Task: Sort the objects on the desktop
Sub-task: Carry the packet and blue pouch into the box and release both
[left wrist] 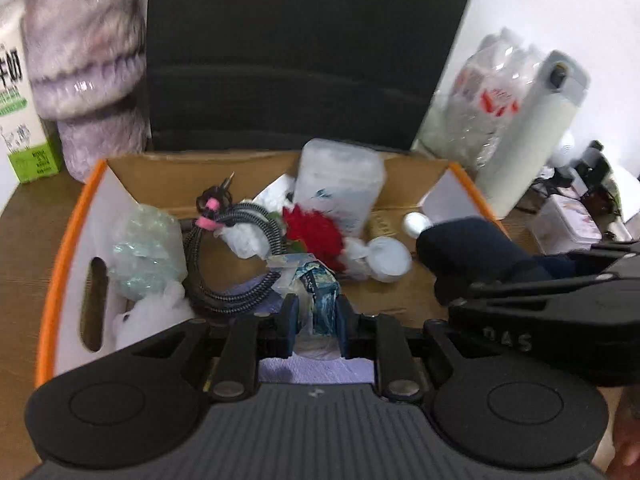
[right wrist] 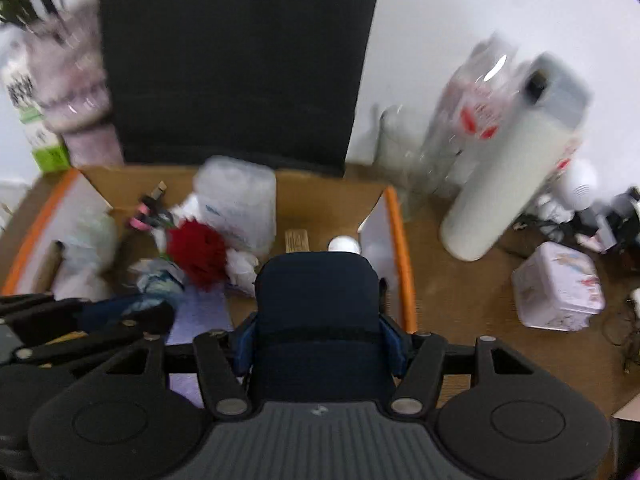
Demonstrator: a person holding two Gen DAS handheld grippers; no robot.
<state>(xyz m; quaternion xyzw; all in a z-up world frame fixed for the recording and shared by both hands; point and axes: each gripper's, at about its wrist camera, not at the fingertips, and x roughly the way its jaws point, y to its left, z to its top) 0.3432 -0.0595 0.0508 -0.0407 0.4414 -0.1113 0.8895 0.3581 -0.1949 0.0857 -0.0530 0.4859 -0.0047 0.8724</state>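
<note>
Clutter fills an orange-rimmed cardboard box (left wrist: 60, 264) on a brown table (right wrist: 472, 300) against a white wall, a black panel (left wrist: 296, 52) standing behind it. Inside lie a coiled braided cable (left wrist: 224, 256), a red pom-pom (left wrist: 314, 236), a clear plastic tub (left wrist: 340, 184), bubble wrap (left wrist: 146, 252) and a white cap (left wrist: 390, 260). Outside, to the right, stand a white bottle (right wrist: 516, 168) and a pale tin (right wrist: 558, 286); a milk carton (left wrist: 20, 108) stands left. Over the box, the left claw (left wrist: 314, 320) is clamped on a crumpled blue-and-white wrapper (left wrist: 322, 300). The right claw (right wrist: 318, 344) grips a dark navy case (right wrist: 316, 300) by its sides.
</note>
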